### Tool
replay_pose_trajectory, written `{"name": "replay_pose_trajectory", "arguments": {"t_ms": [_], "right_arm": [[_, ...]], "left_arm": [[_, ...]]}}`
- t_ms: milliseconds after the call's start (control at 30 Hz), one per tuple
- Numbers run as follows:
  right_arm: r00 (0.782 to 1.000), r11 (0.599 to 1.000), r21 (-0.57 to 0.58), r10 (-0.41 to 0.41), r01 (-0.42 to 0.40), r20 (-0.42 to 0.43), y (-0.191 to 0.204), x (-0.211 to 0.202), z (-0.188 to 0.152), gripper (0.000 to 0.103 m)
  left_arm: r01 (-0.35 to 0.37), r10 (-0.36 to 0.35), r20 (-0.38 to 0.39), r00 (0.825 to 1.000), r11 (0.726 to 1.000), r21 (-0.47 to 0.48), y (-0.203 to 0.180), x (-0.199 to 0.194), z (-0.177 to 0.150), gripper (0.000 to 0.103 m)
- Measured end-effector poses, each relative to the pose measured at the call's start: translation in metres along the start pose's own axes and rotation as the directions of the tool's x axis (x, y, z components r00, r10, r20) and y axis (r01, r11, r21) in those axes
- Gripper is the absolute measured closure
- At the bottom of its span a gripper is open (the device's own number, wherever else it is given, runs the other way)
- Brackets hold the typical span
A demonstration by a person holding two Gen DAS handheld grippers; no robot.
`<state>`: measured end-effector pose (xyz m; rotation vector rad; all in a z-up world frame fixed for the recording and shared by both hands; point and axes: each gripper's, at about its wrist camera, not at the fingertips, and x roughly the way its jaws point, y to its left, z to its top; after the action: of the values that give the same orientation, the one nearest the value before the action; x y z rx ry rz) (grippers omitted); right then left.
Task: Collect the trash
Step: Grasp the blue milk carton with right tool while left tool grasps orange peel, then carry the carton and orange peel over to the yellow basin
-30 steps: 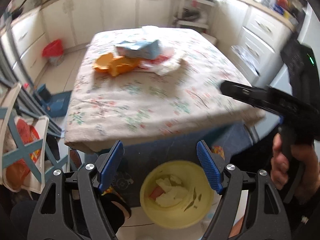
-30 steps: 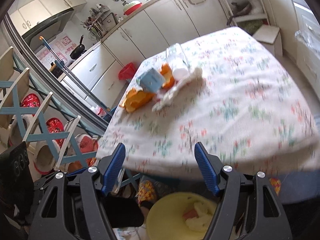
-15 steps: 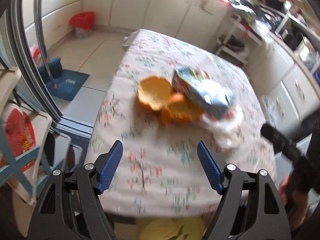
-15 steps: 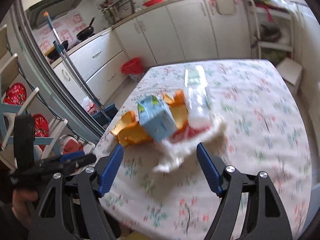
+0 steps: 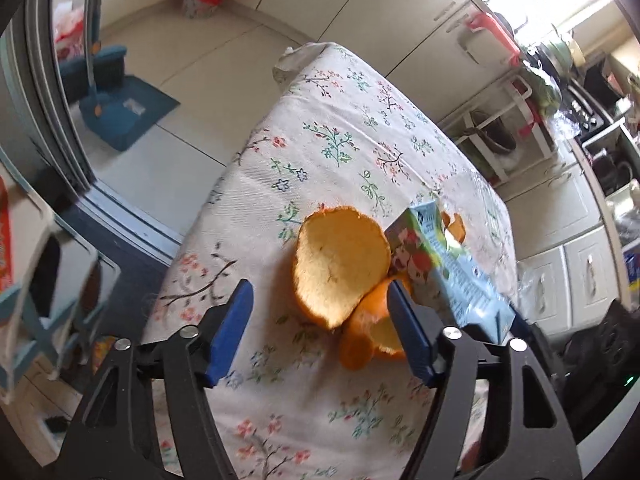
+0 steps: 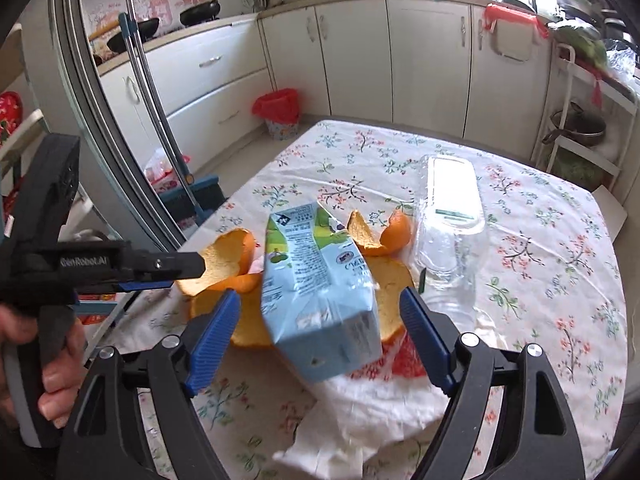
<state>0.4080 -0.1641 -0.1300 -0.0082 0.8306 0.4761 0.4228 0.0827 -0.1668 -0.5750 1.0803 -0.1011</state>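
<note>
A heap of trash lies on the floral tablecloth [image 5: 340, 148]. A large orange peel [image 5: 340, 264] curls open, with more peel [image 5: 376, 336] under it. My left gripper [image 5: 320, 328] is open, its jaws either side of the peel. A light blue drink carton [image 6: 316, 292] lies between the open jaws of my right gripper [image 6: 320, 328]; it also shows in the left wrist view [image 5: 452, 272]. A clear plastic container [image 6: 448, 216] and white tissue [image 6: 360, 412] lie beside it. The left gripper shows in the right wrist view [image 6: 192, 264], against the peel [image 6: 228, 256].
A red-lined bin [image 6: 280, 110] stands on the floor by the white cabinets [image 6: 360, 52]. A blue dustpan and broom [image 5: 116, 108] lie left of the table. The table's left edge [image 5: 208, 216] drops to the floor. A wire rack [image 6: 580, 132] stands at right.
Both grippers have moved forward over the table and down to the trash heap. The left now straddles the orange peel, the right the carton. The yellow bowl below has left view.
</note>
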Motion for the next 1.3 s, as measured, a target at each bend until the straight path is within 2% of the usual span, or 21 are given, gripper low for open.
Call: {"name": "replay_pose_trajectory", "arguments": {"t_ms": [100,133,167,200,267,300,367,467,667,833,1000,1300], "right_arm": [[1.000,1.000,-0.005,0.005,-0.005,-0.021,0.000,0.008,0.000,0.029],[0.999,1.000,-0.008,0.010,-0.011,-0.030,0.002,0.011,0.001,0.038],[0.999,1.000,-0.009,0.018,-0.019,-0.040,0.002,0.013,0.001,0.042],[0.999,1.000,-0.011,0.021,-0.021,-0.041,0.001,0.013,0.001,0.043],[0.999,0.999,-0.016,0.028,-0.029,-0.037,0.001,0.011,0.001,0.044],[0.999,0.999,-0.013,0.036,-0.037,-0.031,0.001,0.008,0.000,0.045],[0.998,0.998,0.009,0.060,-0.060,-0.025,-0.001,0.004,-0.001,0.045],[0.995,0.993,0.057,0.101,-0.101,-0.004,-0.008,-0.002,0.000,0.045],[0.974,0.956,0.188,0.218,-0.224,0.052,-0.026,-0.019,0.000,0.045],[0.952,0.915,0.266,0.285,-0.304,0.108,-0.036,-0.037,-0.003,0.045],[0.943,0.906,0.267,0.299,-0.328,0.146,-0.034,-0.055,-0.007,0.045],[0.939,0.900,0.282,0.290,-0.333,0.185,-0.033,-0.079,-0.022,0.045]], "left_arm": [[0.003,-0.003,-0.001,1.000,1.000,-0.013,0.000,0.011,0.006,0.046],[0.001,-0.001,0.000,1.000,1.000,-0.010,-0.001,0.012,0.008,0.048],[0.001,-0.001,0.000,1.000,1.000,-0.008,-0.002,0.013,0.010,0.051],[-0.004,0.004,0.002,1.000,1.000,-0.001,-0.003,0.015,0.011,0.054],[-0.011,0.011,-0.007,1.000,1.000,0.015,-0.006,0.018,0.011,0.070],[-0.017,0.017,-0.010,1.000,0.999,0.027,-0.008,0.020,0.011,0.072],[-0.023,0.023,-0.005,1.000,0.998,0.055,-0.012,0.019,0.009,0.087],[-0.028,0.027,0.022,0.999,0.997,0.074,-0.015,0.012,0.009,0.092],[-0.030,0.023,0.080,0.997,0.995,0.091,-0.018,-0.006,0.008,0.094],[-0.074,0.043,0.180,0.983,0.983,0.170,-0.034,-0.033,0.001,0.094],[-0.115,0.049,0.255,0.966,0.962,0.248,-0.047,-0.057,-0.012,0.094],[-0.112,0.036,0.275,0.961,0.958,0.265,-0.045,-0.076,-0.033,0.094]]}}
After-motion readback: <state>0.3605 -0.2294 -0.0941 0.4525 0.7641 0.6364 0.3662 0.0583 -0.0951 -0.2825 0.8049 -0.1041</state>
